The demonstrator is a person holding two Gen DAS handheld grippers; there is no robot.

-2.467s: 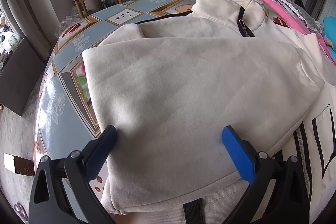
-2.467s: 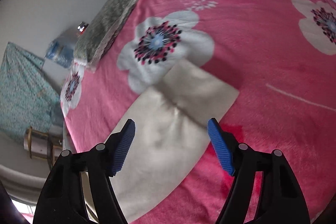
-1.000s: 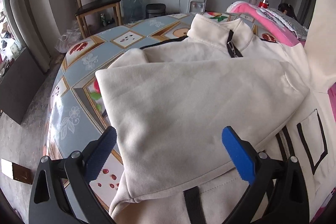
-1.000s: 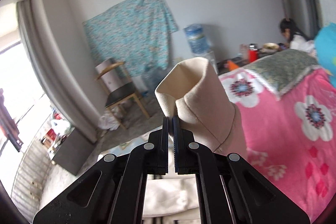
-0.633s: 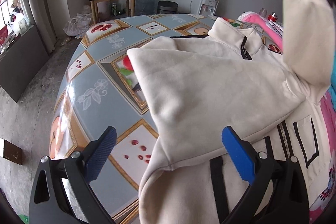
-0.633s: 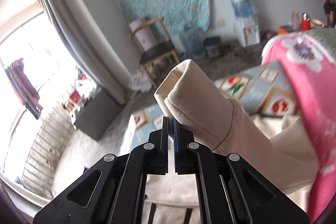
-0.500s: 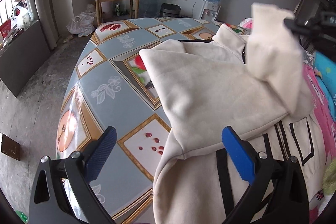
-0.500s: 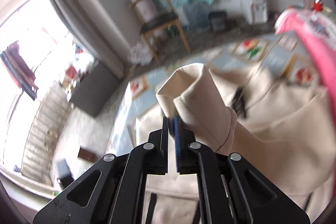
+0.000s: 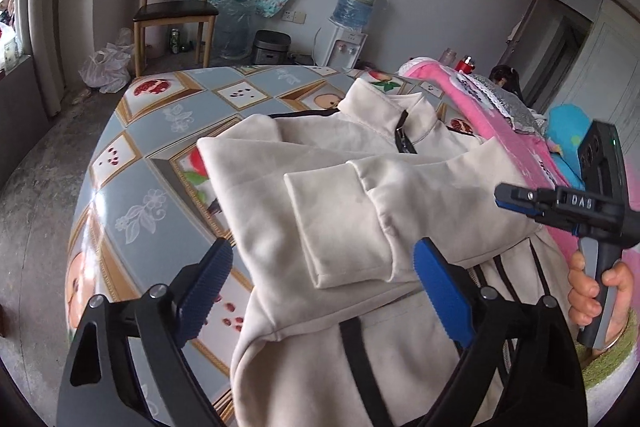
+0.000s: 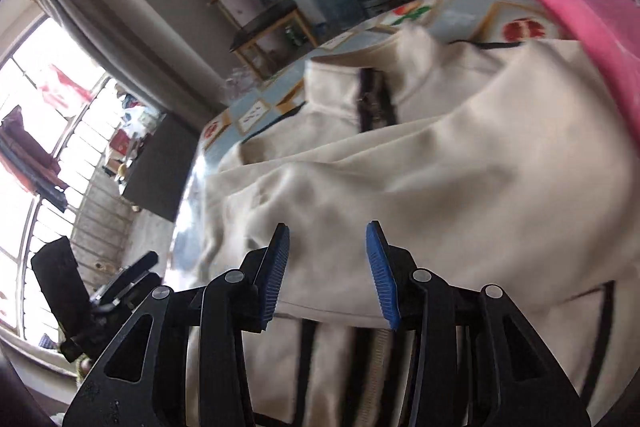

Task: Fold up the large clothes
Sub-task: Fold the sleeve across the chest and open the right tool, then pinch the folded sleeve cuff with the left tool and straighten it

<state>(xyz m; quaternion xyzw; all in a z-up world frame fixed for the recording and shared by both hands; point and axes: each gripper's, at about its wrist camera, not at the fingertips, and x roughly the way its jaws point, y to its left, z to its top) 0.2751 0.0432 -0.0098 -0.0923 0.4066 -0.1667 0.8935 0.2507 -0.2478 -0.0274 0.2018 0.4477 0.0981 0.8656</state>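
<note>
A cream zip-up jacket [image 9: 320,143] with black trim lies front-up on the table, collar [image 9: 384,107] at the far side. Its right sleeve is folded across the chest, and the cuff [image 9: 336,227] rests flat on top of the other folded sleeve. My left gripper [image 9: 320,259] hovers over the cuff with wide jaws that are closing a little, gripping nothing. My right gripper [image 10: 327,231] hangs just above the sleeve, its jaws opening and its pads off the cloth. In the left wrist view the right gripper [image 9: 516,199] enters from the right, held by a hand [image 9: 600,291].
The table [image 9: 140,187] wears a grey-blue cloth with fruit pictures, bare on the left. A pink flowered blanket [image 9: 500,123] covers its right side. Beyond stand a wooden chair [image 9: 172,7], a water dispenser [image 9: 352,27] and a dark bin [image 9: 272,47].
The right gripper carried the sleeve cuff down and across onto the jacket's chest, then parted its jaws and let it go. The left gripper drew back and rose slightly.
</note>
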